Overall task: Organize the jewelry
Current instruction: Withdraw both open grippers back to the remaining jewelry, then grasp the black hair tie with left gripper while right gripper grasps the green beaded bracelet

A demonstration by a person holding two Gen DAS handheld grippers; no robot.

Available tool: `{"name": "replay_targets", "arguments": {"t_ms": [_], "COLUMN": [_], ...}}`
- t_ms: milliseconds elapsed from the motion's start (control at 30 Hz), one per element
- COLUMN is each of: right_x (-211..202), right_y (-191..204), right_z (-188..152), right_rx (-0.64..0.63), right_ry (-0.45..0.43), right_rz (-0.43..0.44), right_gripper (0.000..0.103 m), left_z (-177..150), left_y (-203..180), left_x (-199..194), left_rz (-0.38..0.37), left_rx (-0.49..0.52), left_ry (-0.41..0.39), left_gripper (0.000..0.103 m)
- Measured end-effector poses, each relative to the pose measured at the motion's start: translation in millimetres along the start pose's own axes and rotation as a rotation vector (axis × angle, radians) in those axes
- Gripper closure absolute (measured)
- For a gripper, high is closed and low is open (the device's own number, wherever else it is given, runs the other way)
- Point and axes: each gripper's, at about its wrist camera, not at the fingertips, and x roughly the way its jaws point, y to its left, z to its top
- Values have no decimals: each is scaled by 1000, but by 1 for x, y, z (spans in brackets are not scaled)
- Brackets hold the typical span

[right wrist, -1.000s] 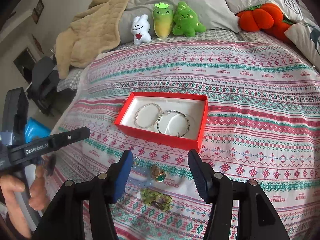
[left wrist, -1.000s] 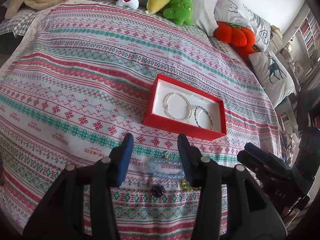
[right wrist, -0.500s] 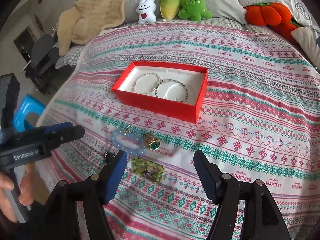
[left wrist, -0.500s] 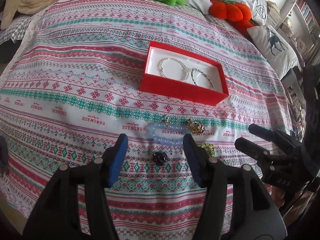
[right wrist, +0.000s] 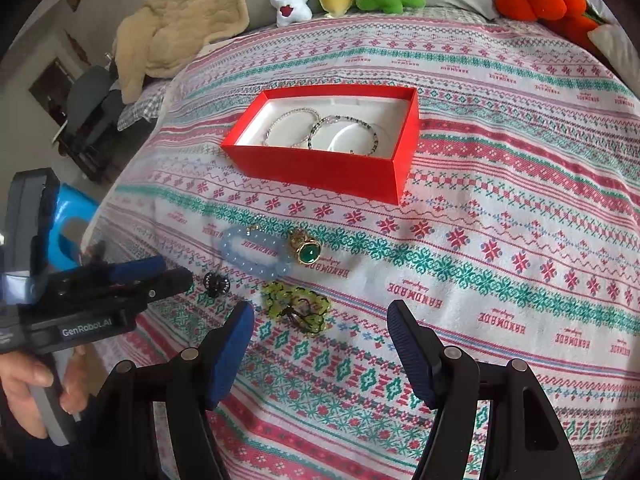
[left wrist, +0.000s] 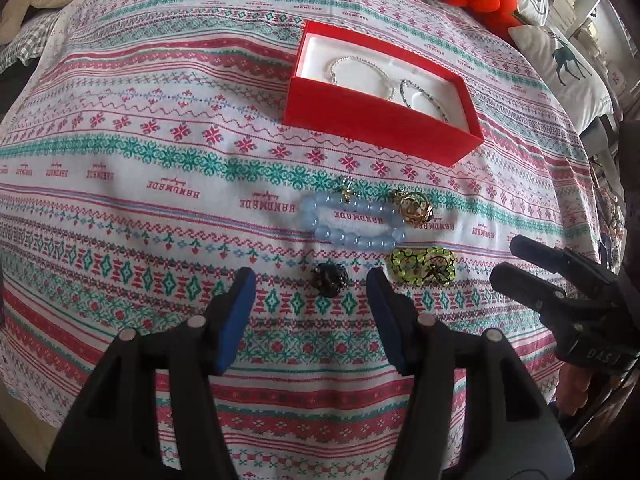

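Bedspread (left wrist: 160,168) is presenting as woven cloth, matt, printed in bands. Red box (right wrist: 320,168) is showing matt card walls and a smooth white lining. Blue bracelet (left wrist: 352,220) is appearing as translucent glossy beads. Gold ring (right wrist: 306,250) is gleaming as polished metal around a shiny green stone. Gripper pads (right wrist: 408,352) are showing ribbed blue rubber on matt black plastic fingers.

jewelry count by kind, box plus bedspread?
Bracelets in the red box: 2, a silver one and a dark beaded one
Bracelets on the bedspread: 2, a pale blue one and a yellow-green one
Gold ring with green stone: 1
Small black piece: 1
Total: 6
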Motion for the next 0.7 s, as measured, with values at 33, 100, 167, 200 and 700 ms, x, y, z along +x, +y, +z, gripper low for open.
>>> {"name": "replay_targets", "arguments": {"t_ms": [33,100,167,200,700], "right_x": [2,5,9,11,37], "right_y": [-1,-1,1,2,13], "right_z": [0,0,0,-1,0], "right_rx": [8,8,-1,-7,-41], "right_ry": [8,9,16,19,43], "right_rz": [4,-2,-16,-22,-75], "right_gripper": [33,34,34,34,43], "left_z": [-1,-1,-3,-3,3], "left_y": [1,0,0,0,-11], "left_x": [1,5,9,10,30], "left_rz": [-6,-10,-8,-8,-26], "left_rx": [-5,-10,-11,-12,15], "left_ry": [3,8,19,23,44], "left_gripper": [44,44,44,45,48]}}
